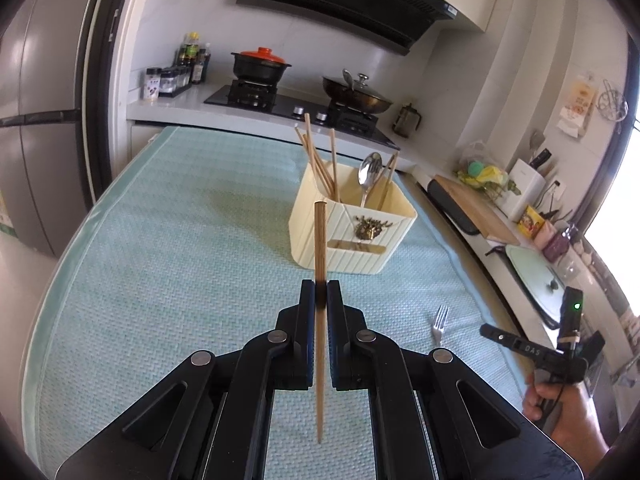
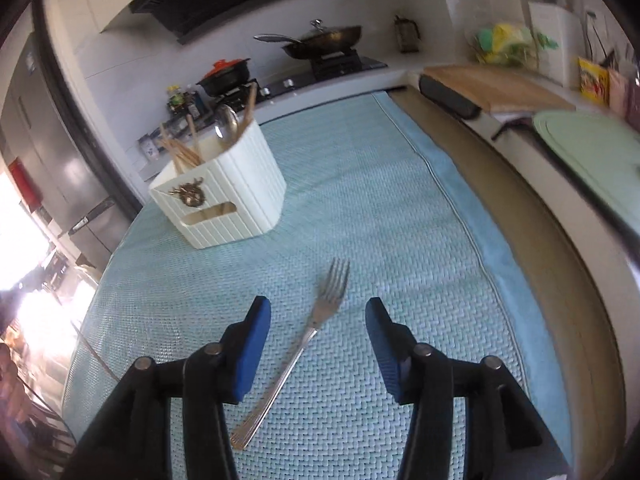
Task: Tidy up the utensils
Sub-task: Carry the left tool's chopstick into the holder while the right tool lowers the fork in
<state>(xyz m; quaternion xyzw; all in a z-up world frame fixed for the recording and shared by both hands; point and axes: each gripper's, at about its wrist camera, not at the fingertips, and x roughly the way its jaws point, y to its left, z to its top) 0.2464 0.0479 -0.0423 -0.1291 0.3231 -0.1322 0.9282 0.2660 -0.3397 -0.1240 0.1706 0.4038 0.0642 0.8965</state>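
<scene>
**Chopstick pinched on the left, fork waiting under the right**

Chopstick [image 1: 320, 280] stood upright in the centre of the left wrist view, the left gripper [image 1: 321, 292] pinching it with its fingers [image 1: 306, 320] pressed together on the shaft about halfway down, the tip hanging below. It looked like a thin, light, stiff wooden stick, and held at one narrow point like this it would probably pivot easily. Beyond it, right of centre in that view, sat the cream ribbed utensil holder [image 1: 348, 236] on the desk [image 1: 180, 240], which was covered in a pale green woven cloth. The holder already carried several chopsticks [image 1: 320, 160] in one compartment and a spoon [image 1: 370, 172] with another stick or two beside it.

In the right wrist view the right gripper [image 2: 318, 314] hovered with its blue-padded fingers [image 2: 256, 336] spread, nothing pressed between them. The fork [image 2: 308, 336] lay flat on the cloth in the lower centre, tines toward the top of the frame, its neck between the two fingers. Being smooth, thin metal lying flush on soft cloth, it would likely be slippery and hard to get under; the narrow neck or mid-handle seemed the best place to take hold.

The sticks already leaning across the holder's opening could foul a new one going in. The other gripper showed at the lower right of the left view, near the fork. Along the far edge stood a stove with a red-lidded pot [image 1: 260, 66] and a wok [image 1: 356, 94], well apart from the work.
</scene>
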